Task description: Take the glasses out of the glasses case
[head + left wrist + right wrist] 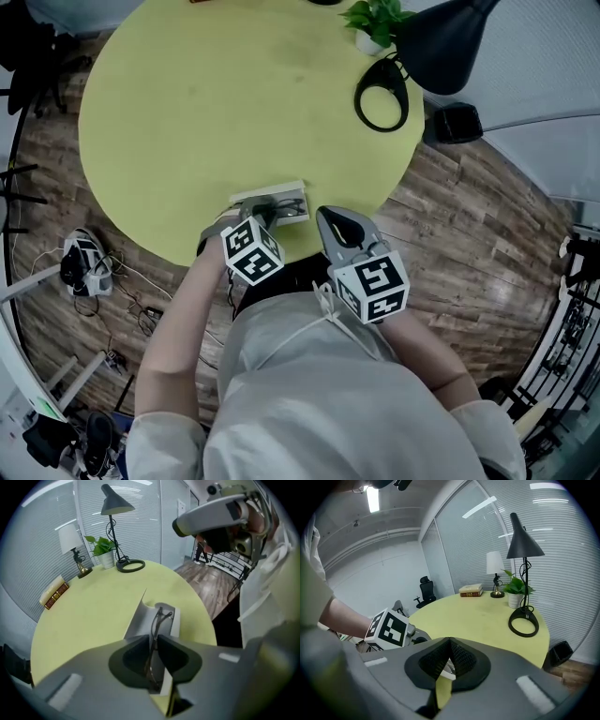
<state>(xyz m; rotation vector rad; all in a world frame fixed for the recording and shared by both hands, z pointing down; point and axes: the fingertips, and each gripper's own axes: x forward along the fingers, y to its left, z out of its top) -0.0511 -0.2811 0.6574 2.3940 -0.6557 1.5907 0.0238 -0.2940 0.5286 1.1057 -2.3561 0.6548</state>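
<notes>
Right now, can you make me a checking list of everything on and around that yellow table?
Surface: round yellow table, mostly bare.
Job's things: grey glasses case lies open near the table's edge; glasses partly lifted over it.
Clutter: black lamp, potted plant, small white lamp, books.
Grippers: left gripper shut on the glasses; right gripper shut, holding nothing.
Cables: wires on the floor.
Surroundings: wood floor, window blinds, office chair.
</notes>
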